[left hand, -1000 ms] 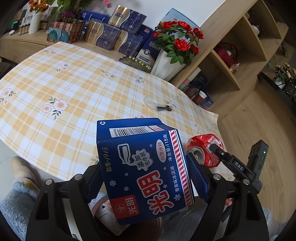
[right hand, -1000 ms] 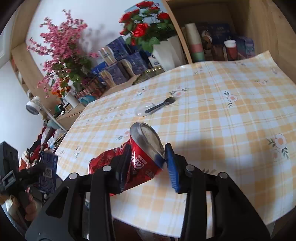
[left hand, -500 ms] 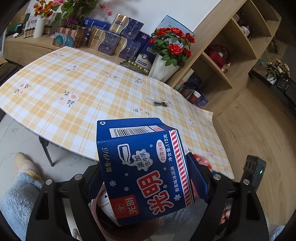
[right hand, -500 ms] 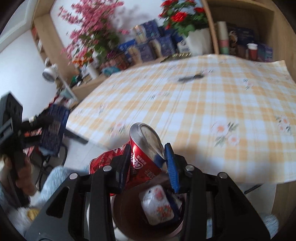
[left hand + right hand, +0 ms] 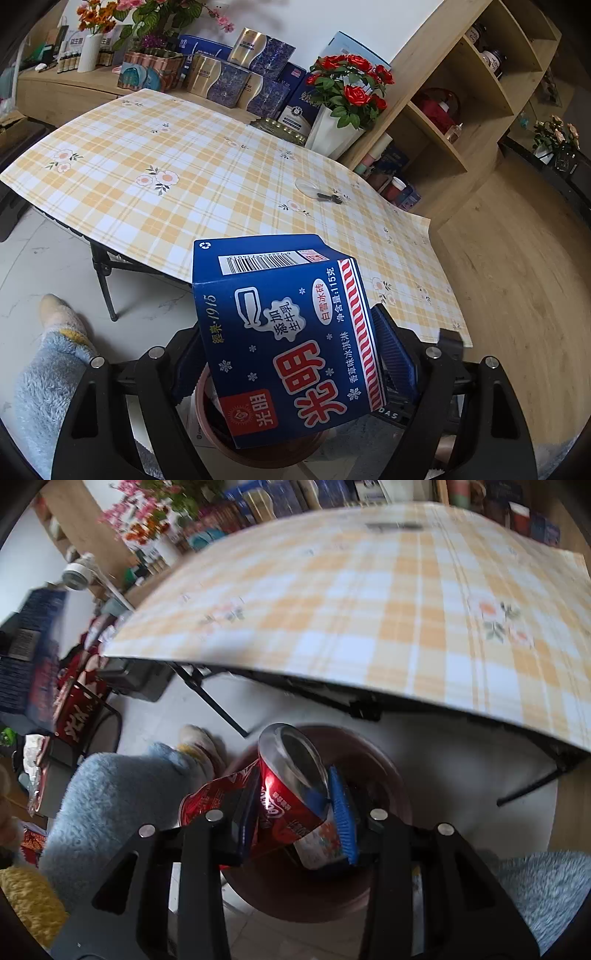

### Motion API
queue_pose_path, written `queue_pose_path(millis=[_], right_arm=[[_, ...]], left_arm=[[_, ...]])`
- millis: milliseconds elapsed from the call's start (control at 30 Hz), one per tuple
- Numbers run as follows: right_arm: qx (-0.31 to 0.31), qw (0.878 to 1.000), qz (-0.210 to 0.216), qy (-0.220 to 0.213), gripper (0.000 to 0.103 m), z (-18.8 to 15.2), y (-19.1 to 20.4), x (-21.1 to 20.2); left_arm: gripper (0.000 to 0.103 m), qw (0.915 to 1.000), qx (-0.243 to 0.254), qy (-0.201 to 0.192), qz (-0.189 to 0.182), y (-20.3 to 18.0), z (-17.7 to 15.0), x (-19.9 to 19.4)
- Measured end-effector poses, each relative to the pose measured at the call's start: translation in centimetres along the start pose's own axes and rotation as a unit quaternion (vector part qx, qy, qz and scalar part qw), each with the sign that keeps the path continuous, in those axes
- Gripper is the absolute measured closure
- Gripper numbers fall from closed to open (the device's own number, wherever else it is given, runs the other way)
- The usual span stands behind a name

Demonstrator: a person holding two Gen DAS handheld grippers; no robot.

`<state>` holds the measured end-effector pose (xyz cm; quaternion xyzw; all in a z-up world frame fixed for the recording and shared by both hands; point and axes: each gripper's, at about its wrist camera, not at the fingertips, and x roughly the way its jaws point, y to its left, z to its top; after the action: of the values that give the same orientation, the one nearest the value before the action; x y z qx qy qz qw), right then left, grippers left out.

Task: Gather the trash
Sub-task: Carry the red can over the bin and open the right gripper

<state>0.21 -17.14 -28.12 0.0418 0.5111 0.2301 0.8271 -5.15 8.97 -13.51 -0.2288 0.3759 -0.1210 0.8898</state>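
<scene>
My left gripper (image 5: 291,354) is shut on a blue ice-cream carton (image 5: 284,332) with red Chinese lettering and holds it above a brown round bin (image 5: 258,452) on the floor. My right gripper (image 5: 295,805) is shut on a crushed red cola can (image 5: 284,790) and holds it over the same brown bin (image 5: 384,760), which has a white flowered packet (image 5: 319,843) inside. The carton also shows blurred at the left edge of the right wrist view (image 5: 37,657).
A table with a yellow plaid cloth (image 5: 177,173) stands ahead, on black folding legs (image 5: 105,280). A clear plastic spoon with a dark handle (image 5: 317,190) lies on it. A vase of red roses (image 5: 343,110), gift boxes and wooden shelves (image 5: 461,110) stand behind. My grey fleece leg (image 5: 48,369) is at the left.
Both grippers have moved back from the table and down over the floor bin, still holding the carton and the can. The right wrist view is blurred by motion.
</scene>
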Motion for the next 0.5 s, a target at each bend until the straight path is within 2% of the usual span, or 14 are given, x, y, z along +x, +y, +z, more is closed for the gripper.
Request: queue_pose_path(millis=[167,233,267,367,400,500], right_arm=[[0.018,1.0,0.006,0.025,0.06,-0.4,-0.4,1.1],[0.017,1.0,0.006,0.024,0.042,-0.5,-0.4,1.0],[0.016,1.0,0.003,0.02,0.038,-0.5,-0.3,0.8],[0.017,1.0,-0.002,-0.013,0.029,-0.1,-0.4,-0.7],[0.02,0.999,-0.008,-0.028,0.021,0.0,-0.5,-1.3],[0.028,0.995,-0.034,-0.089,0.01,0.4,-0.9,-3.7]], left_arm=[[0.023,1.0,-0.003,0.005,0.001,0.3,-0.1,0.4],[0.023,1.0,-0.002,0.008,0.002,0.2,-0.2,0.6],[0.023,1.0,-0.001,0.009,0.002,0.2,-0.2,0.7],[0.023,0.9999,0.004,0.012,0.003,0.0,-0.3,0.9],[0.023,0.9999,0.007,0.013,0.003,-0.1,-0.3,1.1],[0.023,0.9997,0.014,0.018,0.005,-0.3,-0.5,1.6]])
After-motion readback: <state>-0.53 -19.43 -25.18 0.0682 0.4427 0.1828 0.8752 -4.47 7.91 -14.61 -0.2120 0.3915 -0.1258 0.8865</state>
